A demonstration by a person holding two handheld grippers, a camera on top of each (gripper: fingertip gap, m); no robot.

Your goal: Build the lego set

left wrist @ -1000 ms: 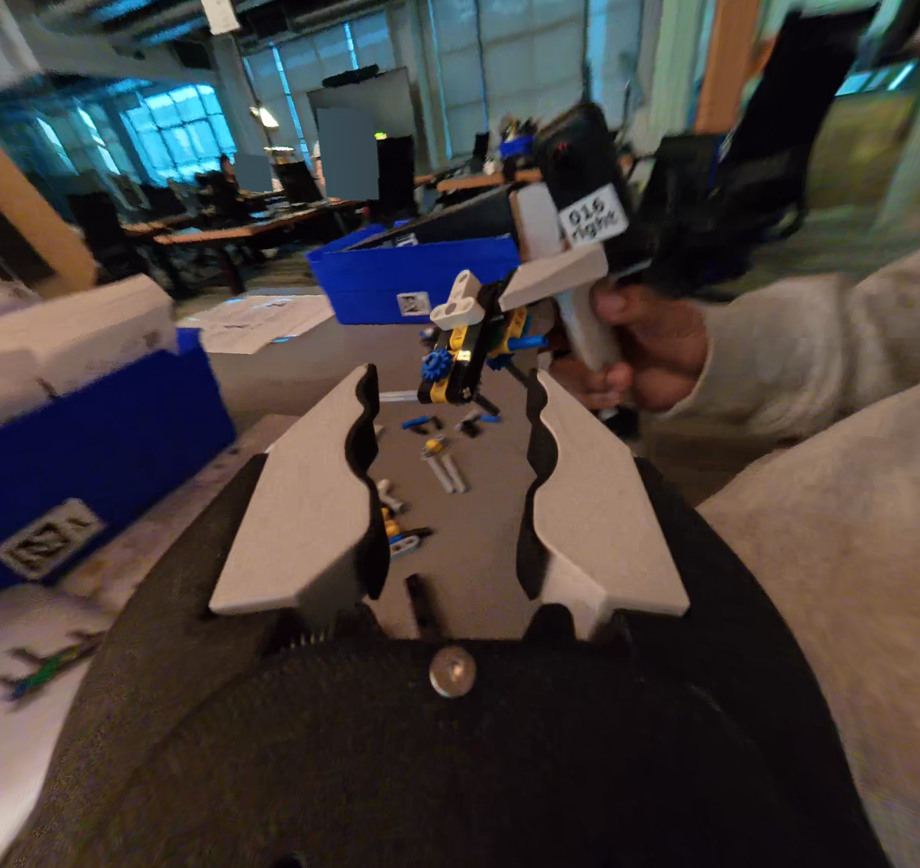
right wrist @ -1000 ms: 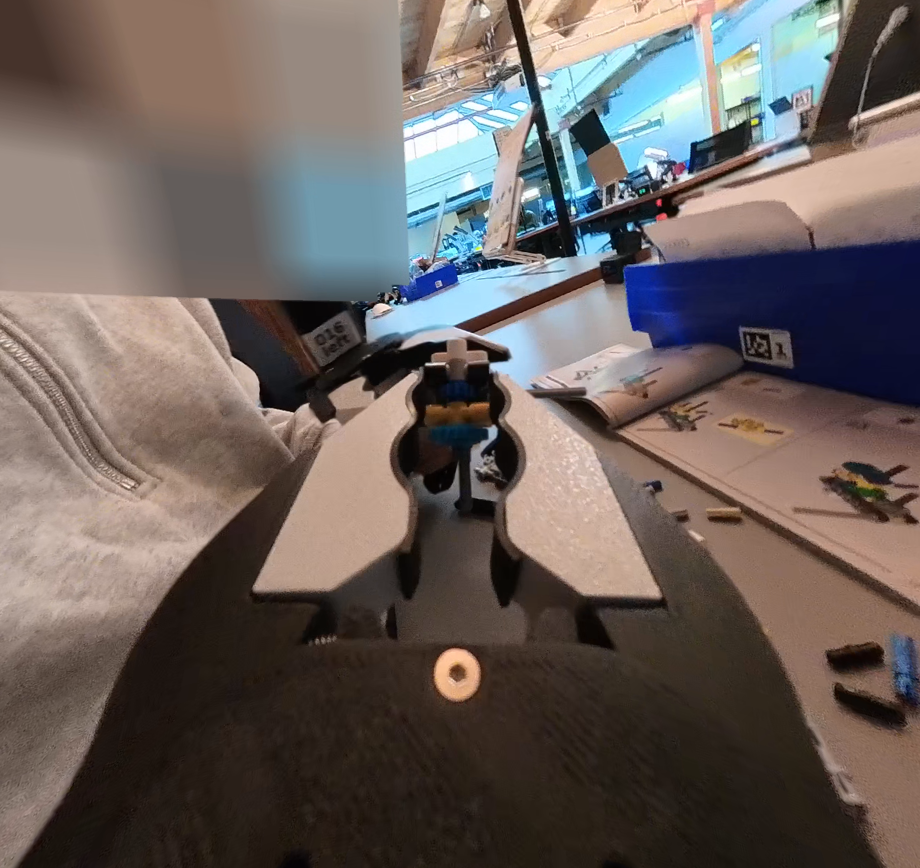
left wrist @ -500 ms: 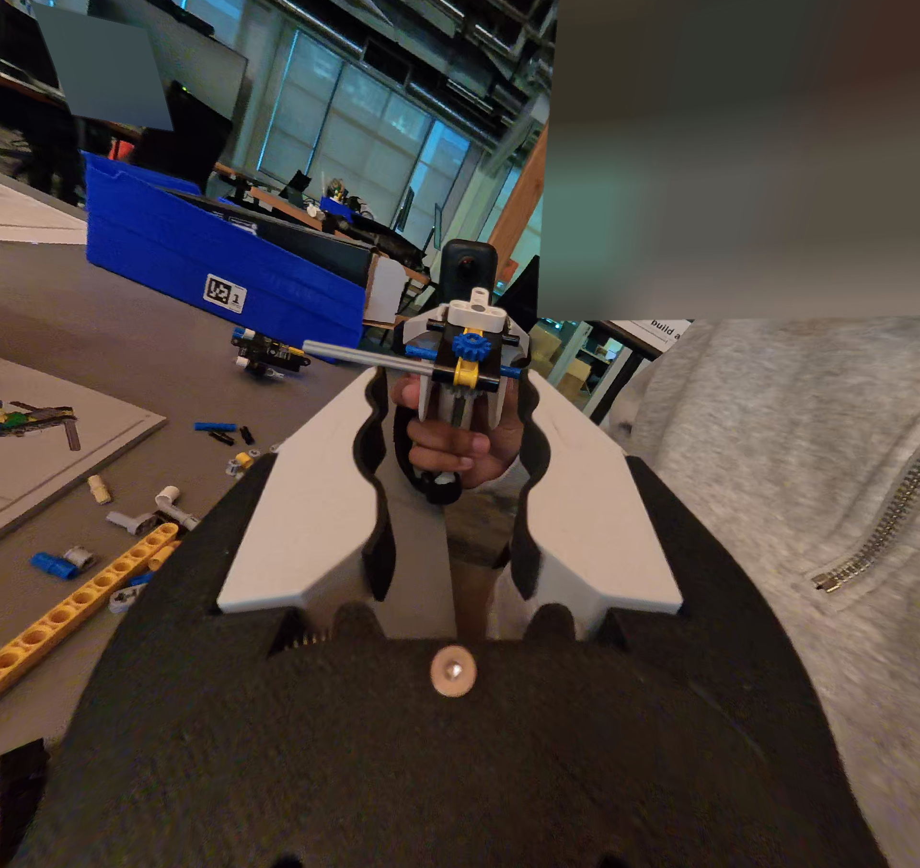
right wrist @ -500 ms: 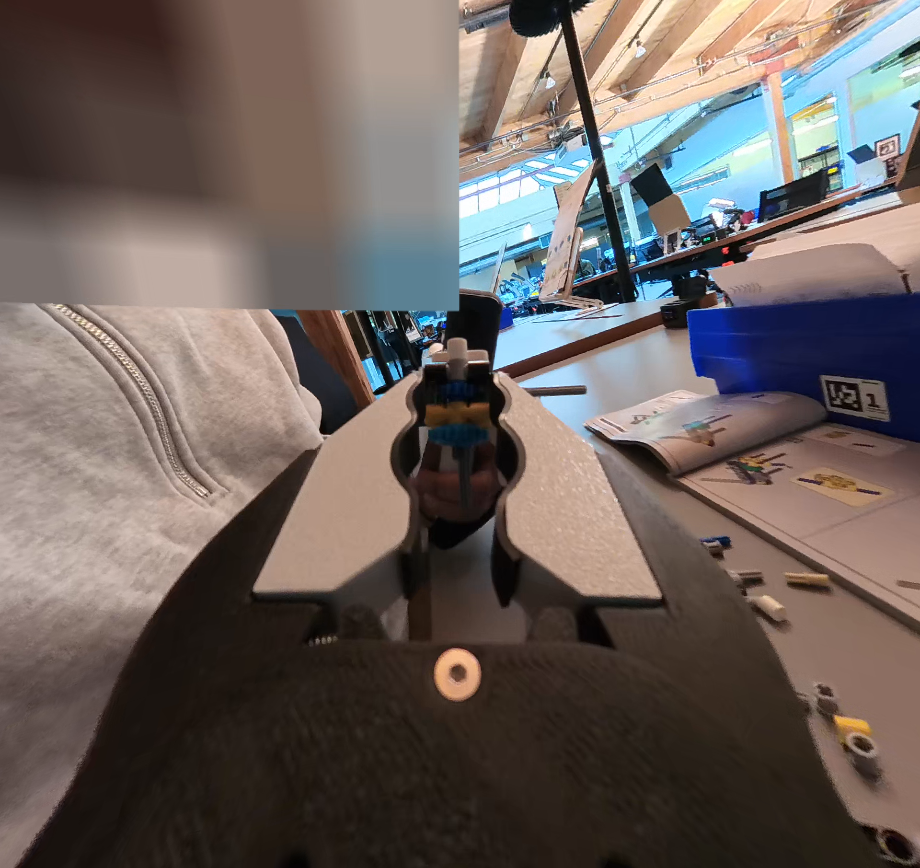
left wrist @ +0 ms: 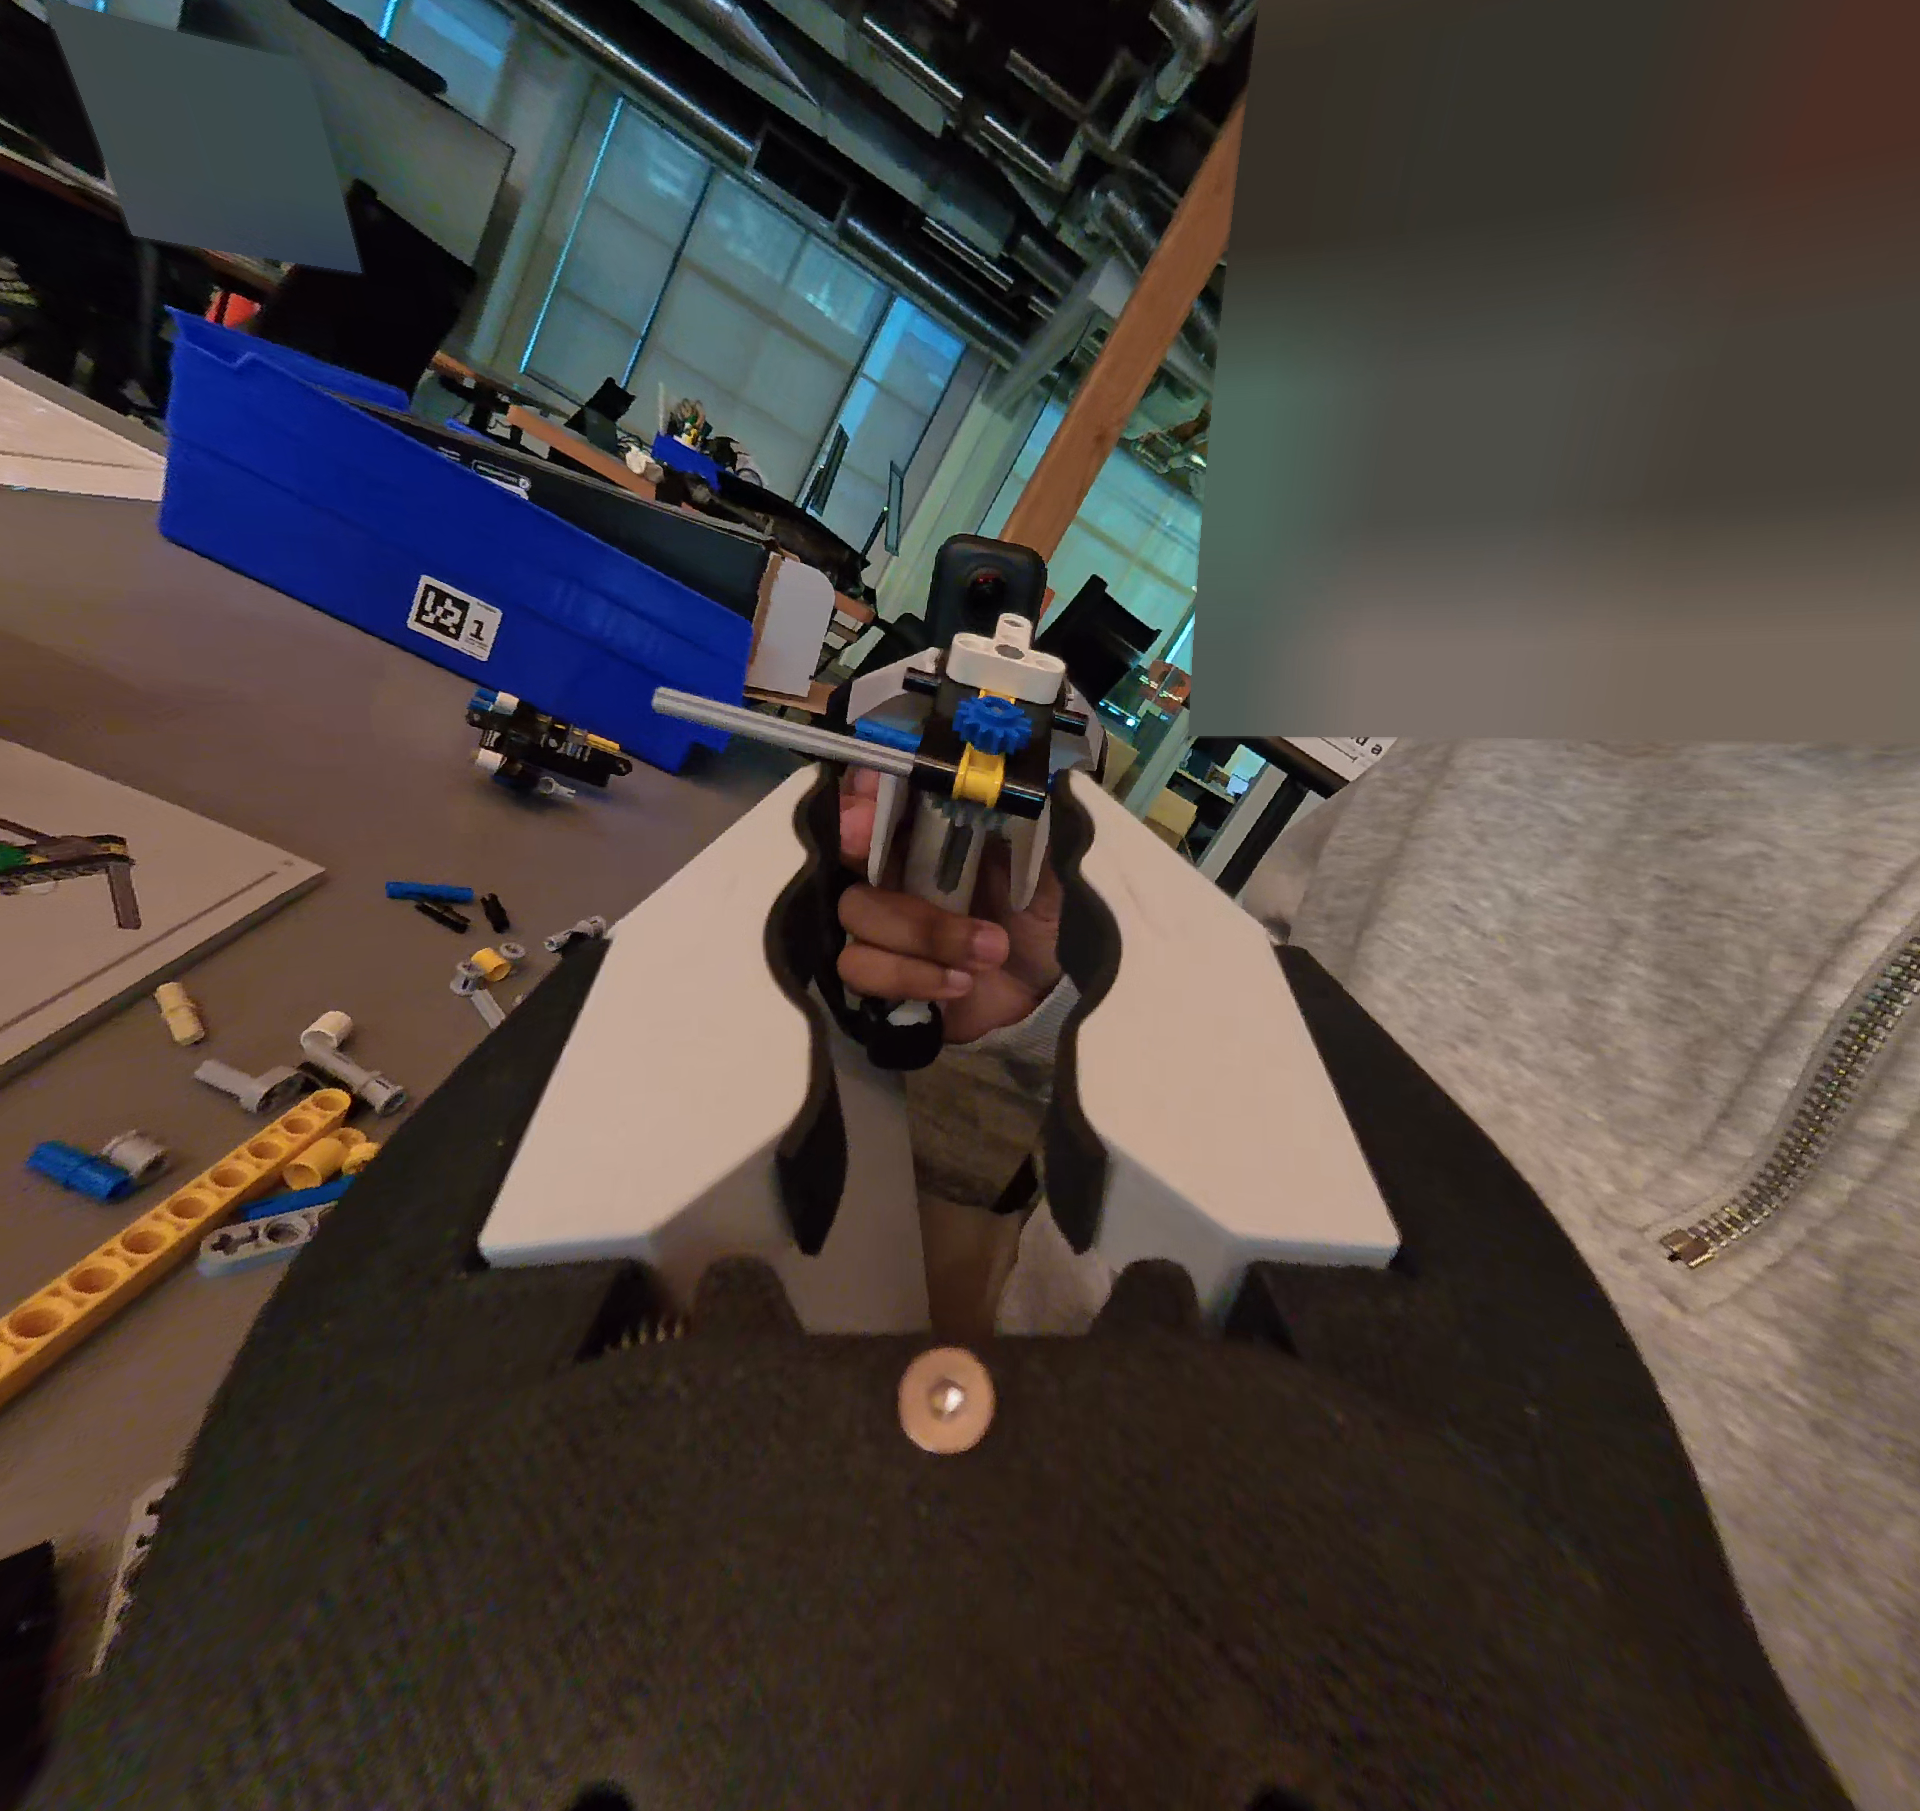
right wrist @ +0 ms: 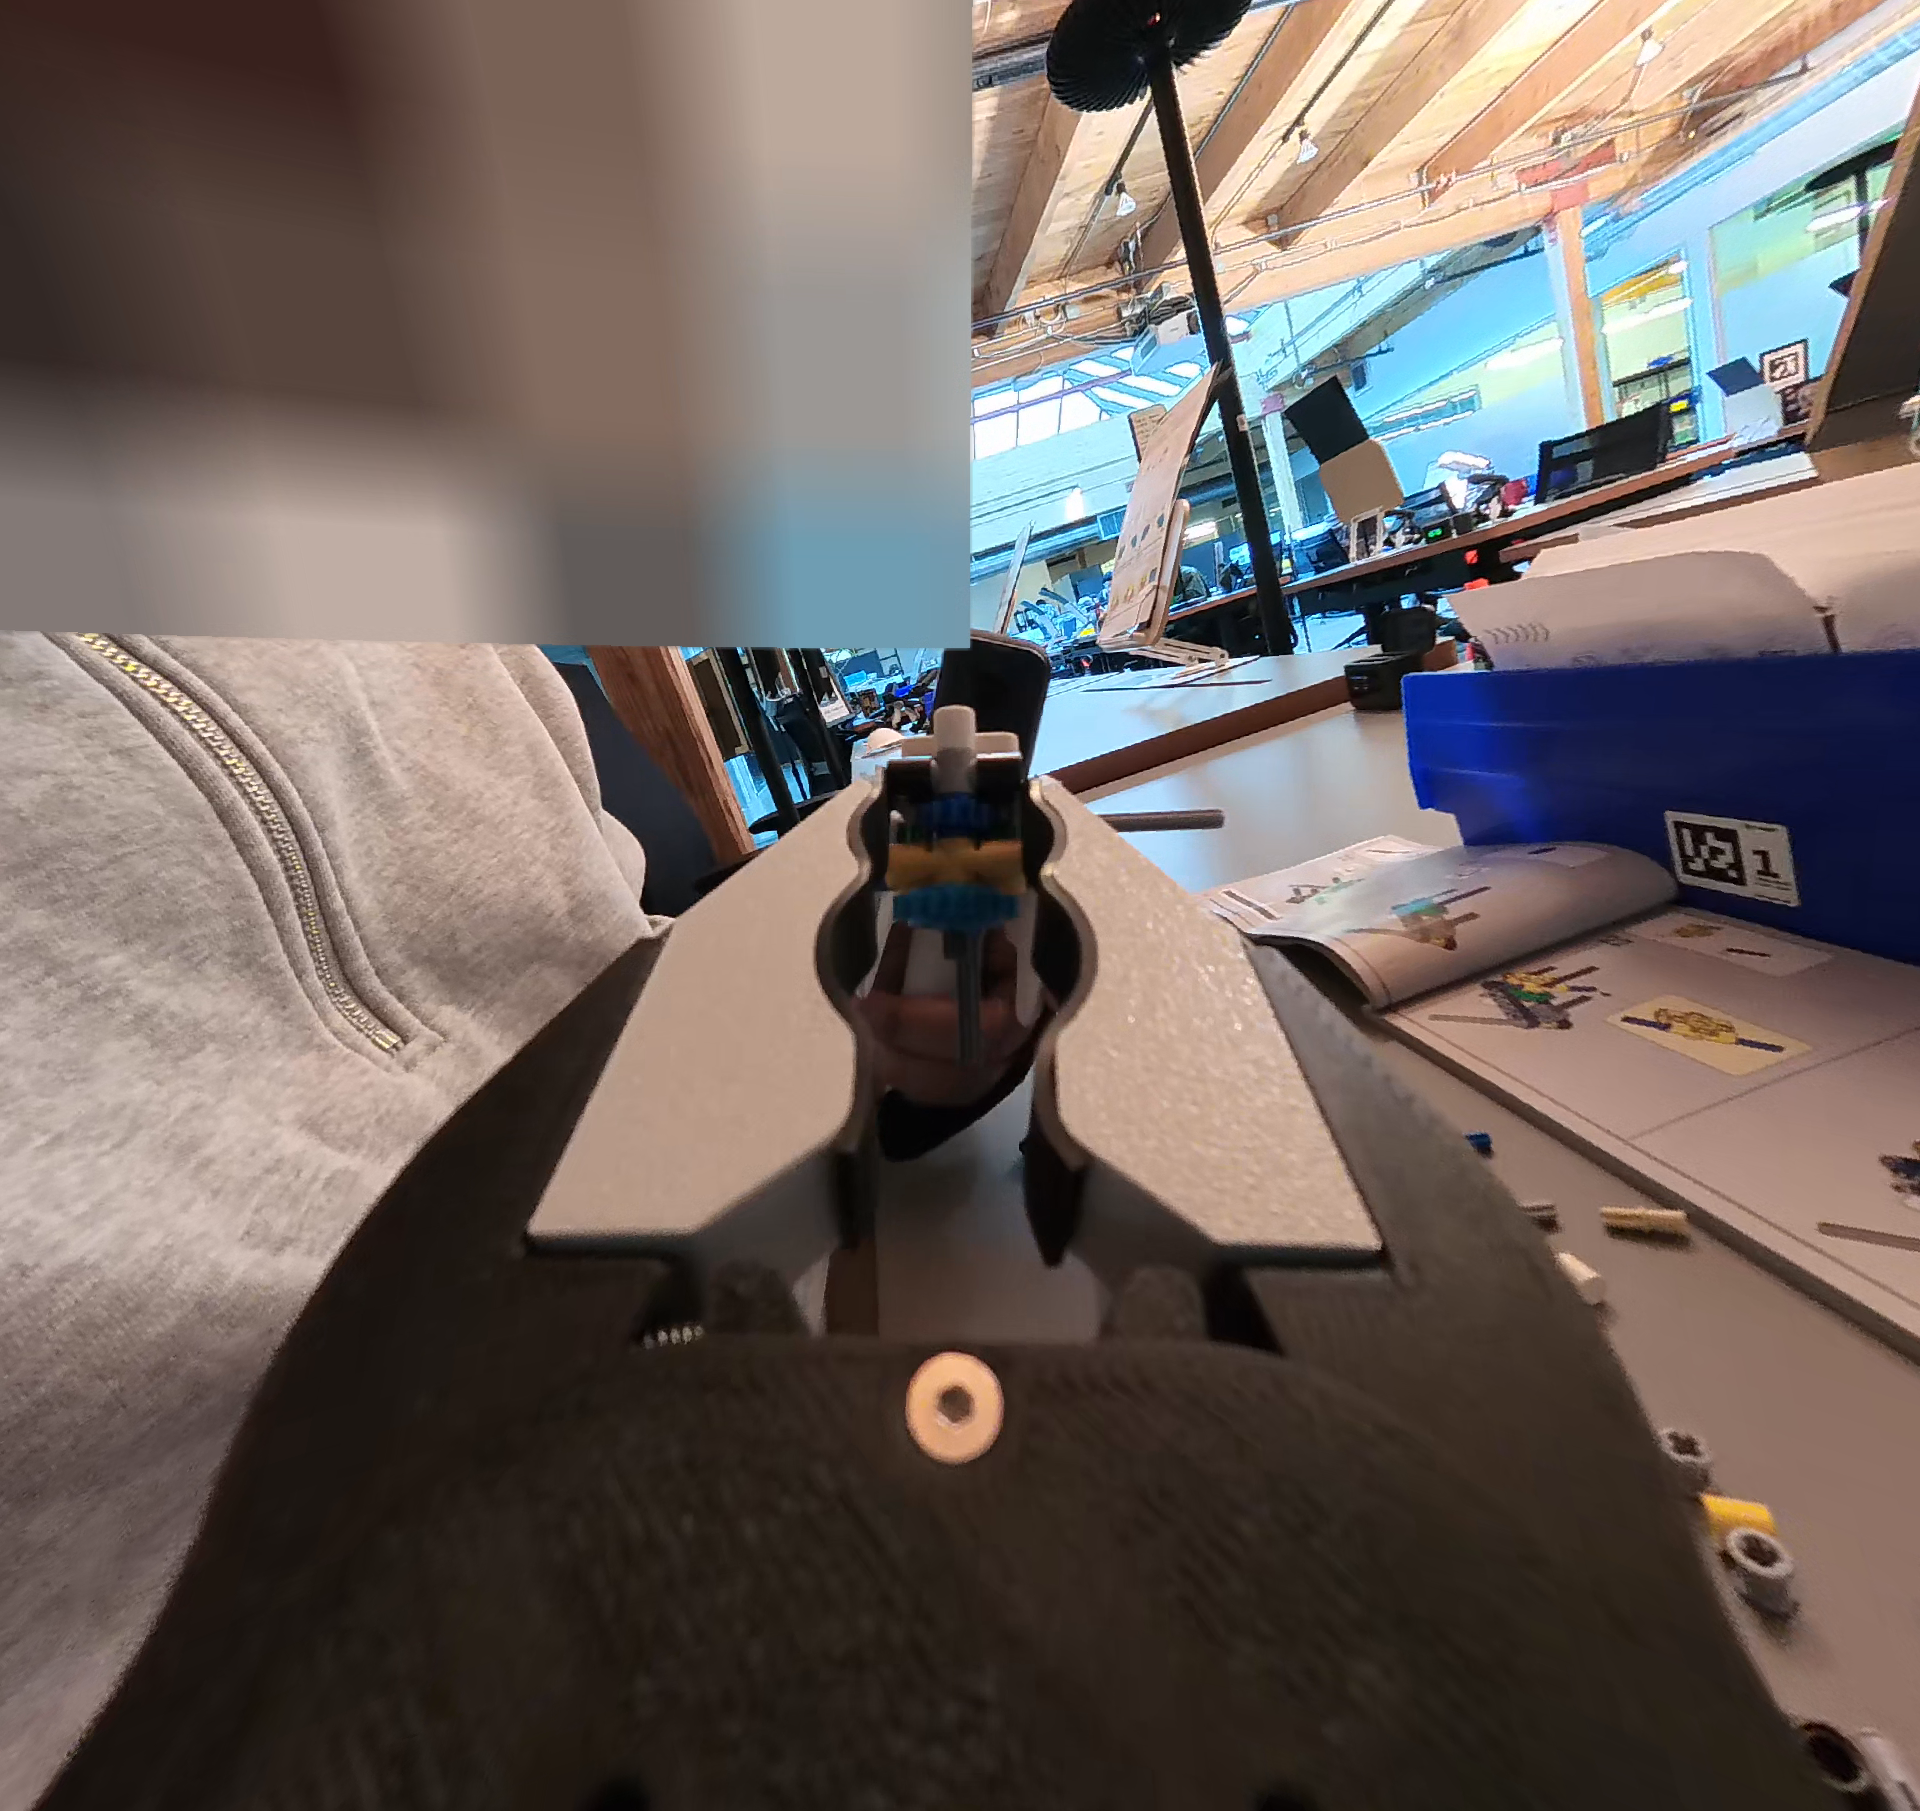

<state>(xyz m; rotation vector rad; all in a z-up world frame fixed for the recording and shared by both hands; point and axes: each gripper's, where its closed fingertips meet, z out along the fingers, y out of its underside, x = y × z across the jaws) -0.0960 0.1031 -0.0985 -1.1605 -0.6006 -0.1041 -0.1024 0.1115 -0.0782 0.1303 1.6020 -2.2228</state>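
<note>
My right gripper (right wrist: pixel 958 826) is shut on a small lego assembly (right wrist: pixel 954 862) of black, yellow, blue and white parts and holds it up in the air. In the left wrist view the same assembly (left wrist: pixel 992 722) faces me, with a blue gear in front, a white connector on top and a long grey axle (left wrist: pixel 779 731) sticking out to the left. My left gripper (left wrist: pixel 945 795) is open and empty, pointed at the assembly from a short way off. A hand holds the right gripper's handle below it.
A blue bin (left wrist: pixel 416 535) stands on the grey table, with a second small assembly (left wrist: pixel 545 748) before it. An instruction booklet (left wrist: pixel 104 909), a yellow beam (left wrist: pixel 156 1231) and loose pieces lie at left. The person's grey zipped top fills the right.
My left gripper has swung up from over the table to face the right gripper and the assembly. The right gripper has kept its hold and tilted up slightly.
</note>
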